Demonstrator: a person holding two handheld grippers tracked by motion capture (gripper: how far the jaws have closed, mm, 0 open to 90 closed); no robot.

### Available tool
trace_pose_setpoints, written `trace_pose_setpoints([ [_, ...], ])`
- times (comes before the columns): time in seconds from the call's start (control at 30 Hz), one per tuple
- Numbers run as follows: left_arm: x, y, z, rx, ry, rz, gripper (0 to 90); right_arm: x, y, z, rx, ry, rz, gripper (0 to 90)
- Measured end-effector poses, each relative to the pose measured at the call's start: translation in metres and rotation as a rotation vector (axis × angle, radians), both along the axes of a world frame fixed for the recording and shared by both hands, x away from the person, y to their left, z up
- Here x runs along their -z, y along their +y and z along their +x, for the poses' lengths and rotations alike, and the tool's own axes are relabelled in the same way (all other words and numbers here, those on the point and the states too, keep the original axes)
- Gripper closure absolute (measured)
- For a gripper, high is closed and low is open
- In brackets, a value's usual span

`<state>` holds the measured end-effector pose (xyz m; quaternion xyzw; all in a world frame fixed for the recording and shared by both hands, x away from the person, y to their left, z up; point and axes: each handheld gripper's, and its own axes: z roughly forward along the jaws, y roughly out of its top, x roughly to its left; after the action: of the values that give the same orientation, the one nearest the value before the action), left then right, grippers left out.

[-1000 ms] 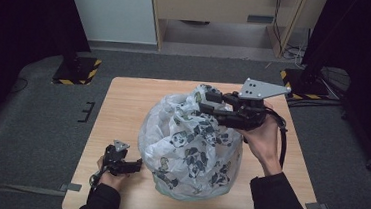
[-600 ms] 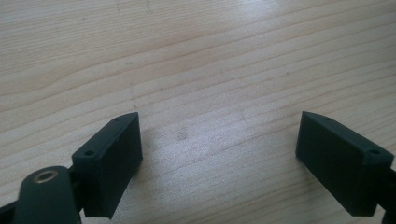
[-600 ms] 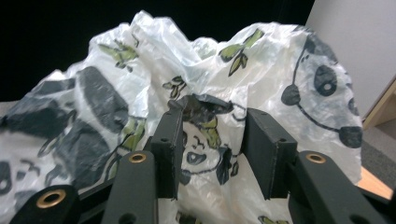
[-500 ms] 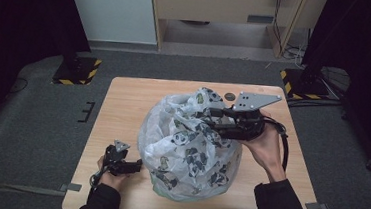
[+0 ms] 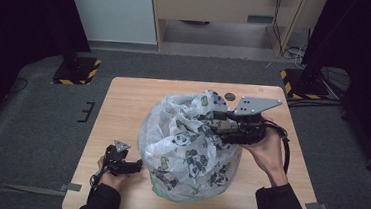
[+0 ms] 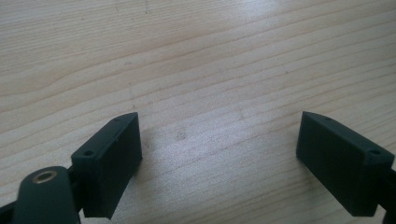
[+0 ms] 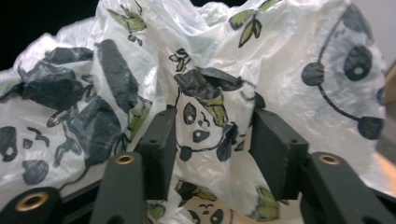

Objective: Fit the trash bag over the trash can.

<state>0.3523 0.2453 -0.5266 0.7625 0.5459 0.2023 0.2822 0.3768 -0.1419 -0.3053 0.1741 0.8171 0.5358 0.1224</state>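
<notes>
high view: a crumpled panda-print plastic bag (image 5: pixel 190 145) sits mid-tabletop (image 5: pixel 123 104), not yet tidied; right gripper (image 5: pixel 214 124) reaches into its top right, a small dark disc (image 5: pixel 230 96) lies beyond. left gripper view: left gripper (image 6: pixel 219 154) is wide open, empty, over bare wood. right gripper view: jaws just opened further, half apart, a bag fold loose between.

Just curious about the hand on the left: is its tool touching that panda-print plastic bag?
Apart. In the high view, bare table separates the left tool from the bag; the left gripper view shows wood between its open jaws.
</notes>
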Motion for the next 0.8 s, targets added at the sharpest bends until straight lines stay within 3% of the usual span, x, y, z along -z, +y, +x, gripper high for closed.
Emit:
trace_pose_setpoints([
  [0.27, 0.000, 0.000, 0.000, 0.000, 0.000, 0.000, 13.6, -0.027, -0.024, -0.013, 0.074, -0.112, 0.185, 44.4],
  [0.3, 0.000, 0.000, 0.000, 0.000, 0.000, 0.000, 13.6, -0.027, -0.024, -0.013, 0.074, -0.112, 0.185, 44.4],
  [0.4, 0.000, 0.000, 0.000, 0.000, 0.000, -0.001, 13.6, -0.036, -0.025, -0.012, 0.097, -0.137, 0.260, 41.0],
  [0.63, 0.000, 0.000, 0.000, 0.001, 0.001, -0.003, 13.6, -0.038, -0.004, -0.003, 0.076, -0.143, 0.263, 35.7],
  [0.7, 0.000, 0.000, 0.000, 0.001, 0.001, -0.005, 13.6, -0.040, 0.006, 0.001, 0.050, -0.130, 0.242, 34.3],
  [0.8, 0.000, 0.000, 0.000, 0.003, 0.002, -0.007, 13.6, -0.038, 0.022, 0.008, 0.021, -0.088, 0.160, 34.5],
])
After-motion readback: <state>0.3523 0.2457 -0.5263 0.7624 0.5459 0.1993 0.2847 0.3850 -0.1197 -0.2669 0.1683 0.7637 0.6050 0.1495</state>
